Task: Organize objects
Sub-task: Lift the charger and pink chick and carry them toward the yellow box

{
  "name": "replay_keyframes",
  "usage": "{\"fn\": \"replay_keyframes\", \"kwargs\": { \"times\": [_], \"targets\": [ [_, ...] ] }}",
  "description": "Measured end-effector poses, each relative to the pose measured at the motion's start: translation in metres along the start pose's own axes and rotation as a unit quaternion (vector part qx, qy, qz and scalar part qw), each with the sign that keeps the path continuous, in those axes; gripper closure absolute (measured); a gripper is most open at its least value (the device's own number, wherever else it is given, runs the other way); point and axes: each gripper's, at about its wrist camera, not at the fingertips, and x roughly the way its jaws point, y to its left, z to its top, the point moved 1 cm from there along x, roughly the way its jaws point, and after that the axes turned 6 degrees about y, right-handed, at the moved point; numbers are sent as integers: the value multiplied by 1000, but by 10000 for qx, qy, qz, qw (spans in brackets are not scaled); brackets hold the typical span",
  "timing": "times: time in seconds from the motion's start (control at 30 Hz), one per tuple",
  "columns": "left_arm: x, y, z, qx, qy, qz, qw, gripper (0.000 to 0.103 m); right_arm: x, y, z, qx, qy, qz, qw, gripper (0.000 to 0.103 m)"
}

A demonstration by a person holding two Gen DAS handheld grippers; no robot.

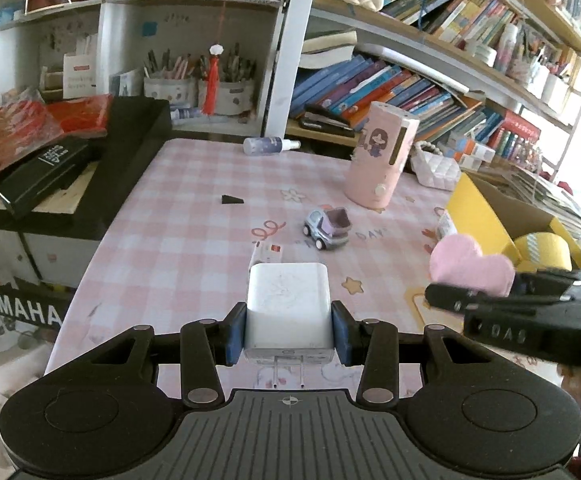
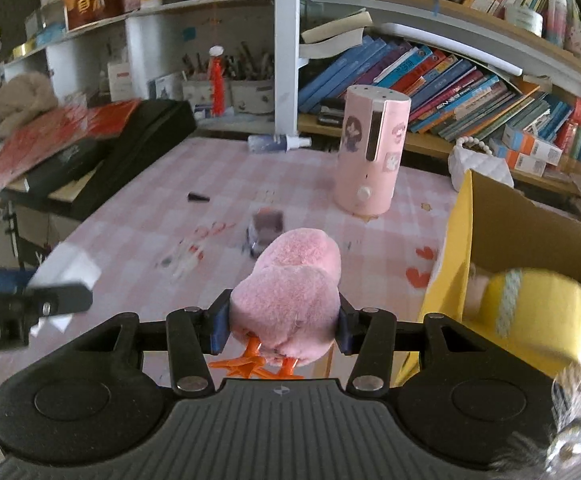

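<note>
In the left wrist view, the left gripper [image 1: 289, 330] is clamped on a white charger [image 1: 289, 312], its blue pads pressing both sides and its two metal prongs pointing back at the camera. The charger hangs above the near part of the table [image 1: 178, 240], which wears a pink checked cloth. Ahead lie a small white box [image 1: 267, 253], a toy truck [image 1: 327, 229], a black wedge [image 1: 232, 199], a spray bottle [image 1: 271, 145] on its side near the far edge, and an upright pink canister [image 1: 380, 154]. The cloth to the left of the truck is open. A black case [image 1: 126, 160] borders the table's left edge; a yellow box [image 1: 486, 216] stands at the right edge. The right gripper [image 1: 450, 300] enters from the right, cut off by the frame, with a pink plush toy [image 1: 470, 266] held just beside the box.

In the right wrist view, the right gripper [image 2: 282, 330] squeezes the pink plush toy [image 2: 290, 300], orange feet dangling underneath. The toy hides most of the toy truck [image 2: 264, 226], which is blurred. The yellow box [image 2: 454, 248] is open just to the right, holding a blurred yellow roll [image 2: 538, 312]. The left gripper [image 2: 56, 300] shows at the left edge, smeared by motion.
</note>
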Motion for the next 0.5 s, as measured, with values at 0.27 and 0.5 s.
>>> {"fn": "replay_keyframes", "kwargs": {
  "times": [0.27,0.5],
  "targets": [
    [-24,0,-19,141,-76,-144,9998,62,-23,18,-21,74,88,-53,9999,57],
    [-39,-9,-34,329,-50,-321,9989,62,-46,26,-42,179,101,-159,9997,57]
  ]
}}
